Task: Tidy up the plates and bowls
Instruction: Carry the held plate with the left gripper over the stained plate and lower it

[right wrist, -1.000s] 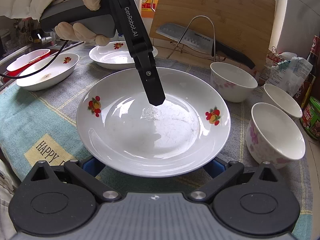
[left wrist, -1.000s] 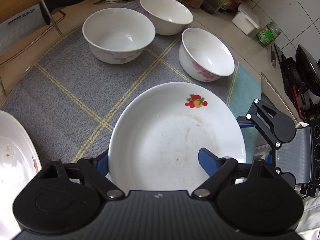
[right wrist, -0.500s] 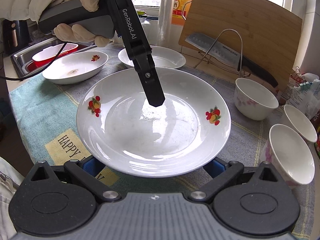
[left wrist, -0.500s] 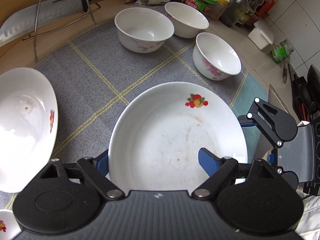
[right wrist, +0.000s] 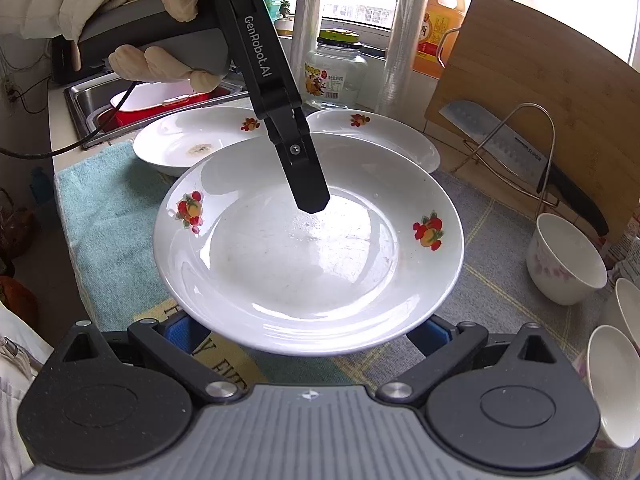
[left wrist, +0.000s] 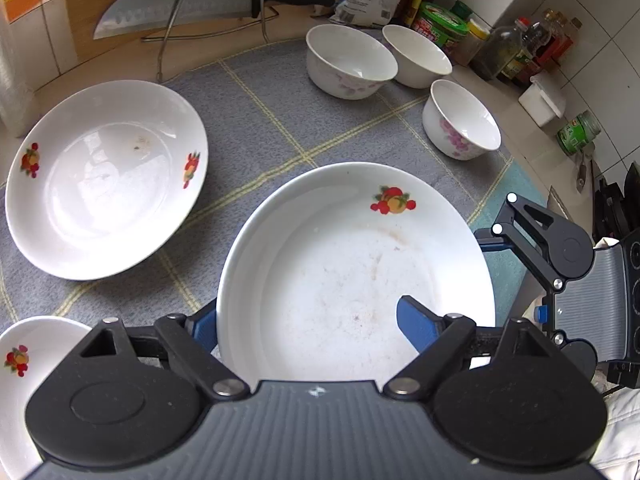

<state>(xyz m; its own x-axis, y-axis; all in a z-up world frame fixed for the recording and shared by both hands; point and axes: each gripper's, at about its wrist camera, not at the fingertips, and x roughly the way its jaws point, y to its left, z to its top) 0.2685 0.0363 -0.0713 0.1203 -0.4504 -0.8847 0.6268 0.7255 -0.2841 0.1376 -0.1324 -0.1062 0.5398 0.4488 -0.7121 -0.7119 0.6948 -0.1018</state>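
Left gripper (left wrist: 308,320): jaws about half apart, clamped across the rim of the held plate (left wrist: 356,268).
Right gripper (right wrist: 308,330): fingers under the plate's near edge; grip unclear.
Second plate (left wrist: 104,180): beyond, on grey mat (left wrist: 280,120).
Bowls (left wrist: 348,60): three, farthest.

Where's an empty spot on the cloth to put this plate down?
The grey cloth is bare in the middle, between the left plate, the knife and the bowls. The left side is crowded with plates, the right with bowls.
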